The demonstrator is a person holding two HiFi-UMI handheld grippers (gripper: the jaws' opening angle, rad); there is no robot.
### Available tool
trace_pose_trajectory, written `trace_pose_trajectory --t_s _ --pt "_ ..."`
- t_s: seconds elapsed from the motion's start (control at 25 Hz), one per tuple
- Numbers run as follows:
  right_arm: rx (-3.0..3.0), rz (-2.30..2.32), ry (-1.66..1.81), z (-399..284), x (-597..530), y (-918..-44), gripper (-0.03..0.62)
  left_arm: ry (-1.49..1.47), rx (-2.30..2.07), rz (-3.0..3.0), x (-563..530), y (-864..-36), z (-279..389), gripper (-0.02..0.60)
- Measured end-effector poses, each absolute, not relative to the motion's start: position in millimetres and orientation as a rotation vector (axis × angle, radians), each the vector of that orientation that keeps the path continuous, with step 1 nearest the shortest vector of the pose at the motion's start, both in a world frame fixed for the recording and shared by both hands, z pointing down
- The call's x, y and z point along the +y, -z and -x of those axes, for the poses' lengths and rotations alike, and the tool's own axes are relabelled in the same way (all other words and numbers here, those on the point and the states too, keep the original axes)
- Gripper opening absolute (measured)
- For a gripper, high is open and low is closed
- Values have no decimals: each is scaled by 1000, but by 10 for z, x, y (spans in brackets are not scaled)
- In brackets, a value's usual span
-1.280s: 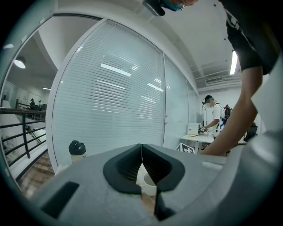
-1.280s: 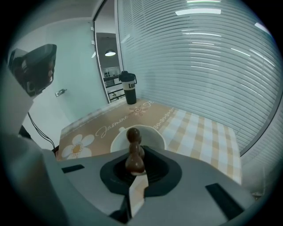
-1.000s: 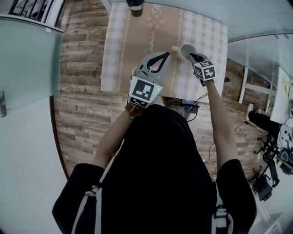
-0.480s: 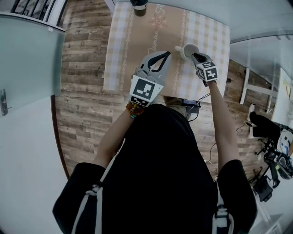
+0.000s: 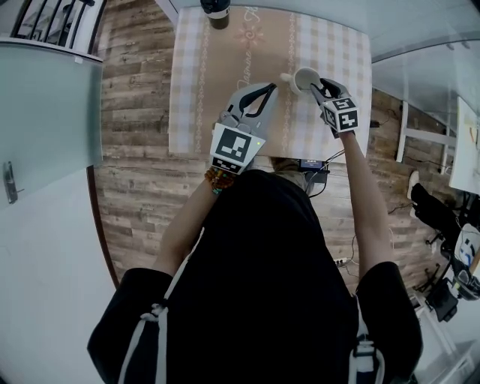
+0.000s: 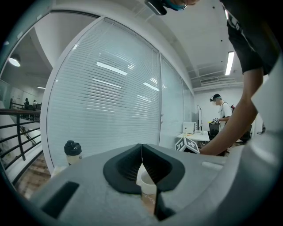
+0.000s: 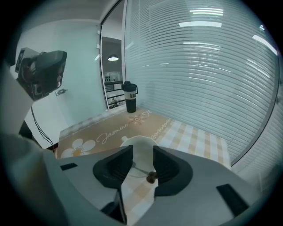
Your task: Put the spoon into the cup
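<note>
White cup (mostly hidden) sits behind the closed left claw.

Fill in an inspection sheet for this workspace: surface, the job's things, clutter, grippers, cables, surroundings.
Surface: table under a beige checked cloth.
Job's things: white cup upright on the cloth; spoon in it, handle leaning out over the rim.
Clutter: dark-lidded bottle at the table's far edge.
Grippers: left gripper shut, empty; right gripper jaws opening, spoon handle between them, not pressed.
Cables: one cable on the floor beside the table.
Surroundings: wood floor, glass wall with blinds, railing.
</note>
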State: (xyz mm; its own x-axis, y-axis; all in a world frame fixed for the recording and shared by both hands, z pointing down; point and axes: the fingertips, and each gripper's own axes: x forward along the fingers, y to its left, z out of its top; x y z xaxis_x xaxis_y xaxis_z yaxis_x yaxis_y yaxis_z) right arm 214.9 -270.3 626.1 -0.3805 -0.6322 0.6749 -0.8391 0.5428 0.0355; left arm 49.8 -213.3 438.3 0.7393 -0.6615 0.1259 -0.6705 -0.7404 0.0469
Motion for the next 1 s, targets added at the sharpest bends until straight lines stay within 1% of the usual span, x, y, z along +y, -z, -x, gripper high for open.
trace_pose_trajectory --t_s 0.32,0.64,1.0 --pt "-2253 -1302 -410 -2074 -2762 -5814 130 -163 -1107 -2876 -2247 -4337 -482 15" --pt "-2356 -1339 -351 -1825 -2792 -5351 130 -154 -1150 -2943 -2419 -4117 -473 15" --pt "-2456 -1418 -145 -1568 -2803 -4518 130 -108 -1260 -2985 -2532 -3815 -438 15"
